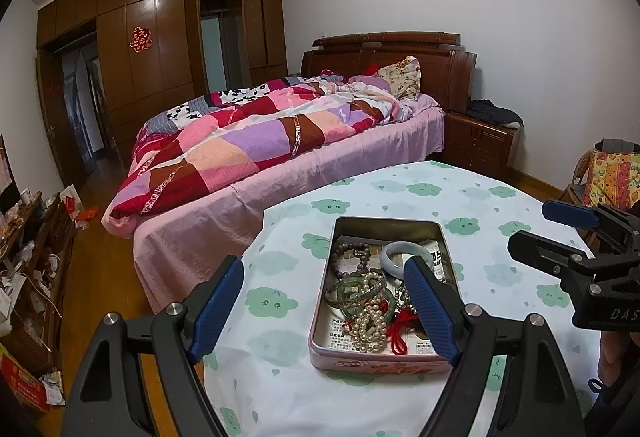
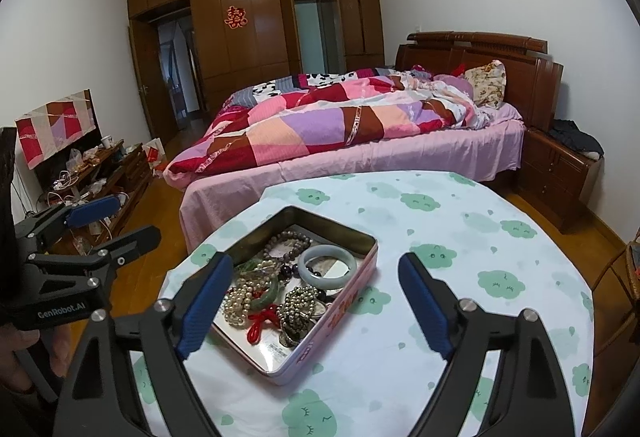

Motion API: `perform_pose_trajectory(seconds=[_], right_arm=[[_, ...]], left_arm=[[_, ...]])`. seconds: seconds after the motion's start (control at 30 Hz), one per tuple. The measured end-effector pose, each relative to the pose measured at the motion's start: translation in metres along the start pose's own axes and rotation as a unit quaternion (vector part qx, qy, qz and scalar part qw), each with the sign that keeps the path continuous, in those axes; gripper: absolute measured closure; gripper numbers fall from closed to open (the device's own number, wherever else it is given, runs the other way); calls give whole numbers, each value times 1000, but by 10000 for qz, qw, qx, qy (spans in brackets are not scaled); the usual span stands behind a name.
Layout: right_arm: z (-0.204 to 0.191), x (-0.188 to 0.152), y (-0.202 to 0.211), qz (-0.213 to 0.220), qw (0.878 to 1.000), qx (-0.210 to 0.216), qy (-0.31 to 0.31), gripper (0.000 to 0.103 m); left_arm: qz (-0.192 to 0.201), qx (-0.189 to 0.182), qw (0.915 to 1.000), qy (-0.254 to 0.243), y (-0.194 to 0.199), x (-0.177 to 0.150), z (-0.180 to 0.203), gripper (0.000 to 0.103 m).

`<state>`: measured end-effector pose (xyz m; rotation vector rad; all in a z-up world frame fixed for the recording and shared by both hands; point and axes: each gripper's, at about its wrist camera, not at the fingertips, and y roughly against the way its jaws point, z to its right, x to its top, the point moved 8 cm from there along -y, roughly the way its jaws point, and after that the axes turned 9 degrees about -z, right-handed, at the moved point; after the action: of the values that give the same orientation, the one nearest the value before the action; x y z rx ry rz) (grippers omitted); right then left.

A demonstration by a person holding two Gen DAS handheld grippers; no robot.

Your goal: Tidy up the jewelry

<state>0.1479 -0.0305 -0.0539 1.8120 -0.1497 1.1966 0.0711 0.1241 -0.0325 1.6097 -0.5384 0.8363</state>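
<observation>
2 handheld grippers poised over a round table (image 2: pixel 460 237) draped in a cloud-print cloth, both with blue-padded fingers spread wide and nothing between them. Left gripper (image 1: pixel 328 301) hanging low above the near left part of an open pink tin (image 1: pixel 376 363), its right finger (image 1: pixel 430 311) overlapping the jewelry from this angle; contact impossible to judge. Right gripper (image 2: pixel 316 305) held over the tin's near right corner, its left finger (image 2: pixel 204 311) over the tin's left rim.

All visible jewelry lying inside the tin, on printed paper: a pearl strand (image 1: pixel 370 325) heaped over green bangles (image 1: pixel 352 293), a red knotted cord (image 1: pixel 400 333) beside it, a dark bead bracelet (image 1: pixel 350 257) and a pale jade bangle (image 1: pixel 400 257) toward the far end, a second bead cluster (image 2: pixel 298 303) near the right wall. Pieces gathered but tangled, fitting either a sort under way or a tin filled loosely.

Main hazards: snagging, with a pinch on the pearls likely dragging the cord and bangles along; a light tin sliding or tipping on loose cloth if caught by a finger; a smooth, hard jade bangle slipping from the pads and striking metal or rolling off the table; the 2 tools colliding over such a small box. Beyond, an unmade bed (image 1: pixel 280 133) under a patchwork quilt.
</observation>
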Motion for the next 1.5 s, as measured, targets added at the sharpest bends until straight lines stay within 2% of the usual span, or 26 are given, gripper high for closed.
perform_pose_trajectory(seconds=[0.87,1.33,1.5], right_arm=[[1,-1,-1,20,10000,-7,23,14],[2,-2,0,26,10000,-16,21,13],[2,-2,0,27,10000,-16,26,13]], left_arm=[[52,10,10000,56,1,1,0,21],[-18,-219,9995,228,-2,1,4,20],[49,-24,9998,186,-2,2,2,11]])
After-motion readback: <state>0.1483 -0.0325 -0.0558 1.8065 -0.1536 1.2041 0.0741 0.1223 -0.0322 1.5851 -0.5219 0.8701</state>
